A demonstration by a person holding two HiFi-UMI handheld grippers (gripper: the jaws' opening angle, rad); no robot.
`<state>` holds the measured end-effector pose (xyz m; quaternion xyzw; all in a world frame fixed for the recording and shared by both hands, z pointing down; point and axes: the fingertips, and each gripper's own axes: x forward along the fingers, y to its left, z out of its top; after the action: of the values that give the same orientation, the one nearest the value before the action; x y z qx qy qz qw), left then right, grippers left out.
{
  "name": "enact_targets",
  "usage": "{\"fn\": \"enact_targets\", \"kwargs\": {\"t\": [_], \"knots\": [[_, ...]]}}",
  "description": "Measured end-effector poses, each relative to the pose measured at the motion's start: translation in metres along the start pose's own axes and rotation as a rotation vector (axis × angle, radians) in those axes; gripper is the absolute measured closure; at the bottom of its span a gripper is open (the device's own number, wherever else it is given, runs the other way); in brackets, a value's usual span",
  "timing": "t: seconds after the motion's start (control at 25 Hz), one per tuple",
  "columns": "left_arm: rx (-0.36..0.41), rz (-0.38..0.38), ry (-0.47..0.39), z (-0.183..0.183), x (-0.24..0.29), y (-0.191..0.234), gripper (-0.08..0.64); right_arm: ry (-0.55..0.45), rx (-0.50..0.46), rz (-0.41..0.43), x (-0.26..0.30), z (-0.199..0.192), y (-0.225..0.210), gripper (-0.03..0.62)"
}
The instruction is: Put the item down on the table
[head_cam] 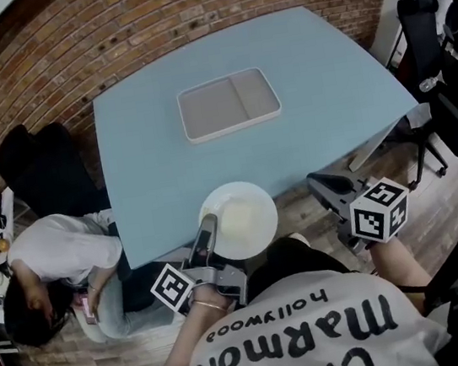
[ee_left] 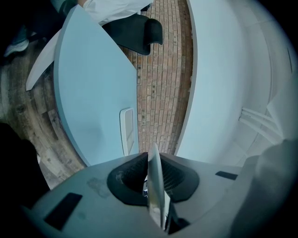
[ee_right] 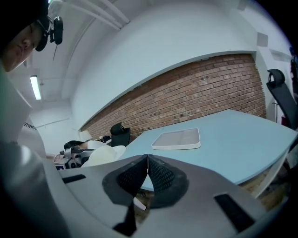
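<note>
Jaws of my left gripper [ee_left: 151, 160] pinch the rim of a round white plate [head_cam: 239, 219] at the near edge of the smooth pale-blue table [head_cam: 298, 74]; contact with the tabletop unclear. Open surface lies beyond, up to the shallow white two-part tray [head_cam: 211, 108]. Right gripper [ee_right: 147, 158]: pressed together, empty.

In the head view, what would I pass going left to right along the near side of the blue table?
seated person → left gripper → white plate → right gripper → black chairs
</note>
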<state>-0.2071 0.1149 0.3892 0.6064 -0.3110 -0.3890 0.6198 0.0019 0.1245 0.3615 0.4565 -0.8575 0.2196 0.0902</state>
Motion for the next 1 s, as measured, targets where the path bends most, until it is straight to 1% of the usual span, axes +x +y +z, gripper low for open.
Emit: {"fn": "enact_targets", "kwargs": {"t": [0.16,0.4,0.72,1.0], "knots": [[-0.006,0.012,-0.012,0.002,0.008,0.007,0.532,0.020,-0.002,0.013,0.009,-0.002,-0.008,0.583],[-0.007,0.029,-0.047,0.007,0.033,0.015,0.532,0.048,-0.001,0.034,0.029,0.006,-0.032,0.581],[-0.015,0.045,-0.081,0.009,0.086,0.022,0.532,0.068,-0.003,0.053,0.053,0.031,-0.084,0.581],[-0.016,0.060,-0.127,0.008,0.131,0.025,0.532,0.099,-0.020,0.096,0.077,0.055,-0.127,0.582]]}}
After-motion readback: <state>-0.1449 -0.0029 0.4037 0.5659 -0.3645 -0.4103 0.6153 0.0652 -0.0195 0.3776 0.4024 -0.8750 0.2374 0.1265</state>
